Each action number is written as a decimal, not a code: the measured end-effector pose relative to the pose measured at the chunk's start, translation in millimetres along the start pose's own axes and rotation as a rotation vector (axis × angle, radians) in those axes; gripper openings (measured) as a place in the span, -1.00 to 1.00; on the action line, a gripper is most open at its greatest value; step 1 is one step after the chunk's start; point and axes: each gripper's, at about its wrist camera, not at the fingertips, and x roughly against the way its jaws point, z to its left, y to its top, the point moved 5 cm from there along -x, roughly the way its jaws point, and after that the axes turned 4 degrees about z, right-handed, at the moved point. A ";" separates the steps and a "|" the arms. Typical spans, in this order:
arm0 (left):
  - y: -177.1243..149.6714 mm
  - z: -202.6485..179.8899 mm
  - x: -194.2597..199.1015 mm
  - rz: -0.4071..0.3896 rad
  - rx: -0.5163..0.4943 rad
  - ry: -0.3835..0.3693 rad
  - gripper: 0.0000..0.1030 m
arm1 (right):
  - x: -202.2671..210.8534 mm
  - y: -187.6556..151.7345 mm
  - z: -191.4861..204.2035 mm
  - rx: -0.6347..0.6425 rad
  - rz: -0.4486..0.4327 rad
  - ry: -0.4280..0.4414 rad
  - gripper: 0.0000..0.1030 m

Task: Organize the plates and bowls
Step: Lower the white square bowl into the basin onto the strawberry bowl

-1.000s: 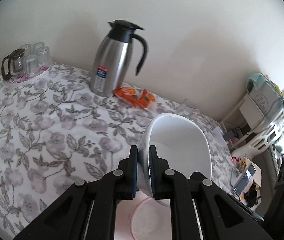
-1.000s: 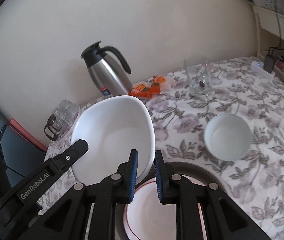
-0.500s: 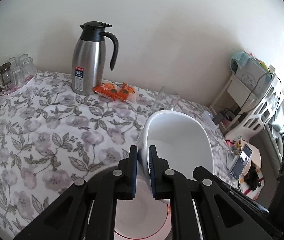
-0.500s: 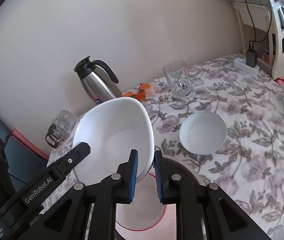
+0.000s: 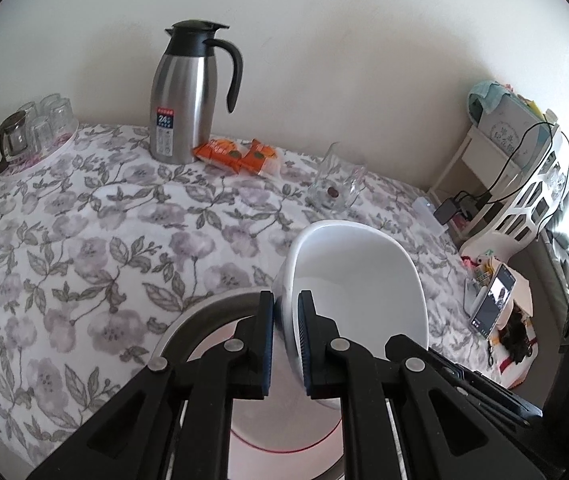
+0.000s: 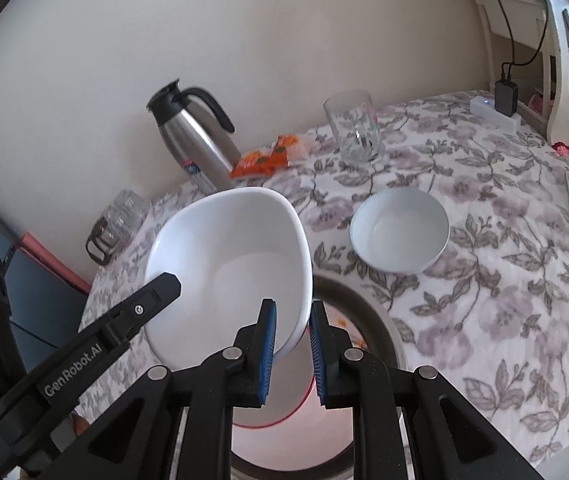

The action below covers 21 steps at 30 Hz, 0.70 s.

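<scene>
White "GenRobot.AI" lettering on left claw [image 6: 164,292], both claws clamped on white bowl [image 6: 228,264].

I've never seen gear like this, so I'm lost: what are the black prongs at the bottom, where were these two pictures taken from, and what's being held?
There is no robot here. A person holds a two-fingered tool in each hand, and each tool carries a wide-angle camera looking along its fingers. So one picture is from the left tool, the other from the right tool.

Both tools pinch opposite sides of the rim of one large white bowl, held tilted above a pink-rimmed plate.

On the flowered tablecloth stand a steel jug, orange snack packets, a glass mug and a smaller white bowl. Upturned glasses sit far left, beside a small glass pot.
</scene>
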 end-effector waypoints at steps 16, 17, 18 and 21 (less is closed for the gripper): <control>-26.5 24.8 -6.5 0.053 0.041 0.027 -0.79 | -13.9 -16.4 12.8 0.061 0.063 -0.006 -0.63; -27.1 25.2 -6.8 0.055 0.043 0.026 -0.79 | -14.7 -16.7 12.5 0.061 0.067 -0.006 -0.63; -27.4 25.8 -7.2 0.056 0.045 0.026 -0.79 | -15.1 -17.1 12.5 0.060 0.070 -0.005 -0.63; -27.4 26.9 -6.7 0.056 0.046 0.025 -0.79 | -15.1 -18.8 12.6 0.063 0.075 -0.002 -0.63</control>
